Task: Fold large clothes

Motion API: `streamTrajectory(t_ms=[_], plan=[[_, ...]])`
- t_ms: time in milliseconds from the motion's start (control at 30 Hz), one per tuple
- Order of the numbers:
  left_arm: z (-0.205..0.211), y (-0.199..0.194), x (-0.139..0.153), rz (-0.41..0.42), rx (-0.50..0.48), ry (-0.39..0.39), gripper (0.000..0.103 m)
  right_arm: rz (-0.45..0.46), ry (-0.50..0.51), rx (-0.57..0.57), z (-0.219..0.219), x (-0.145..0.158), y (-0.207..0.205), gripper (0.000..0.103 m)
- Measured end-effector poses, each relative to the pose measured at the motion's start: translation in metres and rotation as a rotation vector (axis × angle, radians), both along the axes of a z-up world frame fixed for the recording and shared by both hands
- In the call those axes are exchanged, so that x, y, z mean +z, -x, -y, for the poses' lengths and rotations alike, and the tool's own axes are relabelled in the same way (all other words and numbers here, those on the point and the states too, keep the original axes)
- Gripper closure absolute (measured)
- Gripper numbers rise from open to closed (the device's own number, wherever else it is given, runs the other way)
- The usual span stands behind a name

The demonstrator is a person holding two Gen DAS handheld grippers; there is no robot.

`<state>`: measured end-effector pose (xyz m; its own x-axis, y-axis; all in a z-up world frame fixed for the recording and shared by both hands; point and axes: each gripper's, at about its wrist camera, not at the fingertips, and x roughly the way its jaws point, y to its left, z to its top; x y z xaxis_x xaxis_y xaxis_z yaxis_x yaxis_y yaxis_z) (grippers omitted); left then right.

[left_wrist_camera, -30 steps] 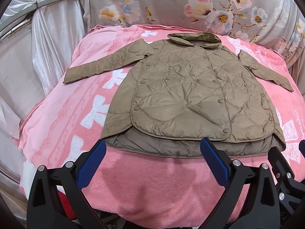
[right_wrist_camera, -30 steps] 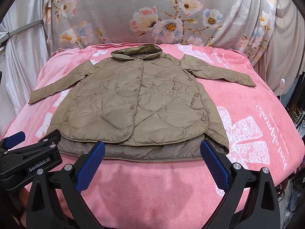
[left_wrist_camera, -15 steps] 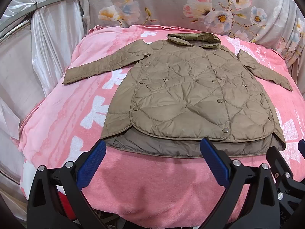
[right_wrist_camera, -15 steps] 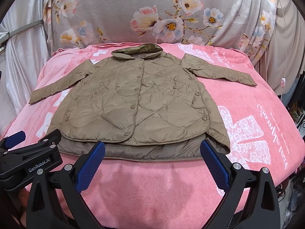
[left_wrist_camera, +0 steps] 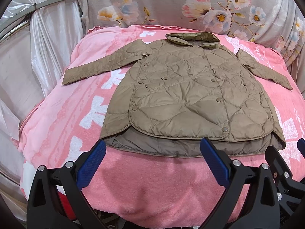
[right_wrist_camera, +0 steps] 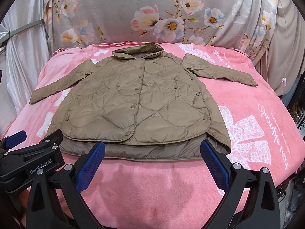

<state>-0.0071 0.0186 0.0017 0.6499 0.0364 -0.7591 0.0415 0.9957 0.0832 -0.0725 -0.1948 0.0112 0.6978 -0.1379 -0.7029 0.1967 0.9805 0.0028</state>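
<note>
The left gripper point(left_wrist_camera: 152, 161) hangs level above the near edge of the bed, pointing toward the far side, its blue-padded fingers point(left_wrist_camera: 91, 164) spread wide apart with nothing between them. The right gripper point(right_wrist_camera: 151, 162) sits just beside it on the right in the same pose, fingers point(right_wrist_camera: 214, 165) equally wide and empty. Each shows in the other's view: the right one's black frame at the near right corner of the left view, the left one's frame, marked GenRobot.AI, at the near left of the right view.

The quilted tan jacket point(left_wrist_camera: 190, 95) lies flat and face up in the middle of the pink blanket point(left_wrist_camera: 143, 187), collar point(left_wrist_camera: 192, 37) at the far end, hem nearest the grippers. Its front is snapped shut, and a darker lining strip shows below the front panel at the hem. The left sleeve point(left_wrist_camera: 103, 65) stretches out toward the left edge; the right sleeve point(right_wrist_camera: 219, 70) angles out to the right. Both grippers are short of the hem, not touching it, with a bare band of blanket between.

Behind the bed hangs a grey floral cloth point(right_wrist_camera: 162, 15). A shiny white curtain point(left_wrist_camera: 38, 43) drapes along the left side, and a thin white cord point(right_wrist_camera: 284, 80) hangs at the far right.
</note>
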Motion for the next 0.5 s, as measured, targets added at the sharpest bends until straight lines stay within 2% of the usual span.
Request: streamTrajectory(t_ms=[500], plan=[[0.0003, 0.0001, -0.0003, 0.0, -0.001, -0.001, 0.007, 0.0, 0.001, 0.0, -0.0003, 0.001, -0.0004, 0.005]])
